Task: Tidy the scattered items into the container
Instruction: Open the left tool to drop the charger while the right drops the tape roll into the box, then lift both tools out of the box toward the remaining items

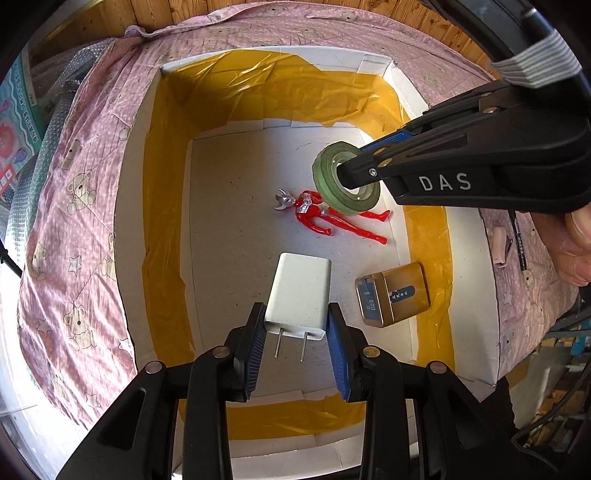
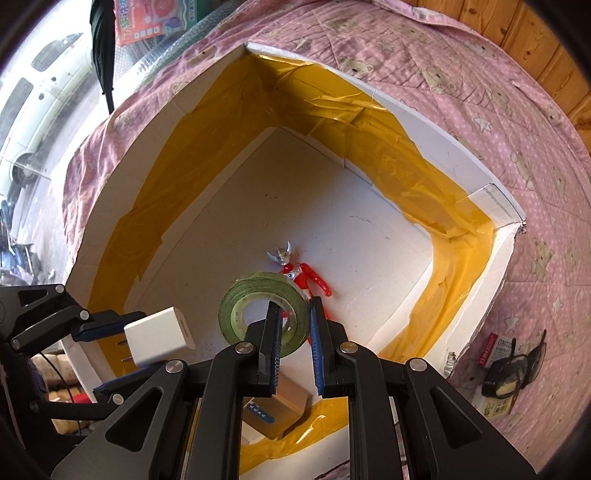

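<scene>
Two views | glasses (image 2: 515, 363): right wrist only | tin (image 1: 393, 294): left clearer

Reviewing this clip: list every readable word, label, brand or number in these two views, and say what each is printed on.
"DAS": white letters on the black right gripper, which holds the green tape roll.
Blue labels on the small gold box: too small to read.
Red-and-white packet beside the black glasses: blurred.
Colourful poster in the background: blurred.
White plug charger in the left gripper: no text.
</scene>
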Demonstrator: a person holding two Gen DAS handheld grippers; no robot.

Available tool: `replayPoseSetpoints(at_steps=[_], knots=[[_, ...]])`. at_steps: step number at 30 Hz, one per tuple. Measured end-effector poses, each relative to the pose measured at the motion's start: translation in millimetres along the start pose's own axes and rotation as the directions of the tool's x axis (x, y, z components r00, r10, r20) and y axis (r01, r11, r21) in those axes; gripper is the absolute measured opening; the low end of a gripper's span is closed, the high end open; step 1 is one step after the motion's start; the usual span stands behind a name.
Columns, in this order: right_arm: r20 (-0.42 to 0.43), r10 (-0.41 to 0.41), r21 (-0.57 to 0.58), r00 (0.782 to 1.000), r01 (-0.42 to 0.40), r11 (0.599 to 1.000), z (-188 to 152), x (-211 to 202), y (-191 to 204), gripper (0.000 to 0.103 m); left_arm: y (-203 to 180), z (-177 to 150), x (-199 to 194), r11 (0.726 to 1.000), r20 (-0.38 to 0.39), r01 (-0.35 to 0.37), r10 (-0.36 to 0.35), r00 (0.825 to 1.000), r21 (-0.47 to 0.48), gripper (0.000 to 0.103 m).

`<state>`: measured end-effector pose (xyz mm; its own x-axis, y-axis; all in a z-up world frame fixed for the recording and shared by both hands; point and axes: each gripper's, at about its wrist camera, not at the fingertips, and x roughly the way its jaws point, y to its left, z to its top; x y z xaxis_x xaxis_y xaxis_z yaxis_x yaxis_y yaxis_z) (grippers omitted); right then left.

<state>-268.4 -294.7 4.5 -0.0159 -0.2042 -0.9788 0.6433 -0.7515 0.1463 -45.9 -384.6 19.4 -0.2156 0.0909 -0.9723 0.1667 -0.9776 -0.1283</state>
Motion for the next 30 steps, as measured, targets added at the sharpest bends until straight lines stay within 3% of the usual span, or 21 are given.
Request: replayPoseSetpoints(at_steps=[6,8,10,19,30], knots=[[-0.019,0.002,-0.02,1.0,-0.002,1.0,-2.7,4.2,0.2,0.017,1.3,0.8,3.4,1.0,-0.018,0.006,-0.006,1.0,0.004,0.034],[-0.001,-0.003,-0.008,1.0,0.003,1.0,-4.4,2.0,-0.6,0.026,-0.6,0.0,4.6,1.0,-0.024,0.005,-0.005,1.0,0.015,0.034],[0.009,0.004,-0.005,1.0,-0.004,1.0,-7.8,-1.0,0.1,0.028,-2.9,-1.8,6.6,1.0,-0.035,0.004,-0.003,0.999,0.025,0.035],[0.041,0.029,-0.017,0.999,-0.029,0.999,-36.6,-22.6,13.1,0.028,-10.6,-13.1,-10.8,0.998,0.013,-0.045,0.045,0.999,0.032,0.039],[0.138,0.05,-0.061,0.989,-0.042,0.997,-99.6,-64.6,46.7,0.028,-47.1,-50.4,-50.3,0.99,0.122,-0.096,0.083,0.989,0.104,0.039]])
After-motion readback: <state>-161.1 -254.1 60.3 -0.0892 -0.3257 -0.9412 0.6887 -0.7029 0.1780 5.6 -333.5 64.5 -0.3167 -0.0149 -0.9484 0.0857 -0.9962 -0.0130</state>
